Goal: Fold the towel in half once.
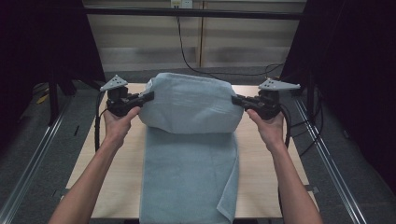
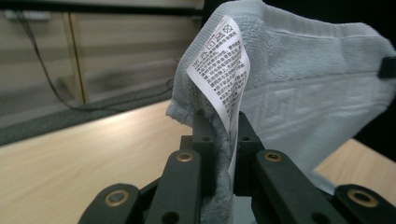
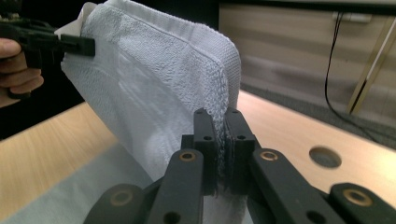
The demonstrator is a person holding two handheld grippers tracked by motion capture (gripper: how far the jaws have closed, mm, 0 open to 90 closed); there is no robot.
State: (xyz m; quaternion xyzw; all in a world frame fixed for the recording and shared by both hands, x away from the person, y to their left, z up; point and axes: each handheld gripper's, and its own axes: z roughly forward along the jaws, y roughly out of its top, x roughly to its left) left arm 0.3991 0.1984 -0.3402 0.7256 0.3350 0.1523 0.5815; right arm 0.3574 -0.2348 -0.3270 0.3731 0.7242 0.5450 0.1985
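Note:
A pale blue towel (image 1: pixel 189 140) lies lengthwise down the middle of the wooden table (image 1: pixel 116 158), its far end lifted off the surface and stretched between the two grippers. My left gripper (image 1: pixel 150 96) is shut on the towel's far left corner (image 2: pixel 219 140), where a white care label (image 2: pixel 224 70) sticks up. My right gripper (image 1: pixel 235 99) is shut on the far right corner (image 3: pixel 220 116). In the right gripper view the other gripper (image 3: pixel 79 44) holds the opposite corner at upper left. The near half of the towel rests flat and hangs over the table's front edge.
Bare tabletop shows on both sides of the towel, with a round hole (image 3: pixel 325 157) in the wood near the right gripper. Metal rails (image 1: pixel 327 158) run along both table sides. A black cable (image 1: pixel 187 56) hangs down the back wall.

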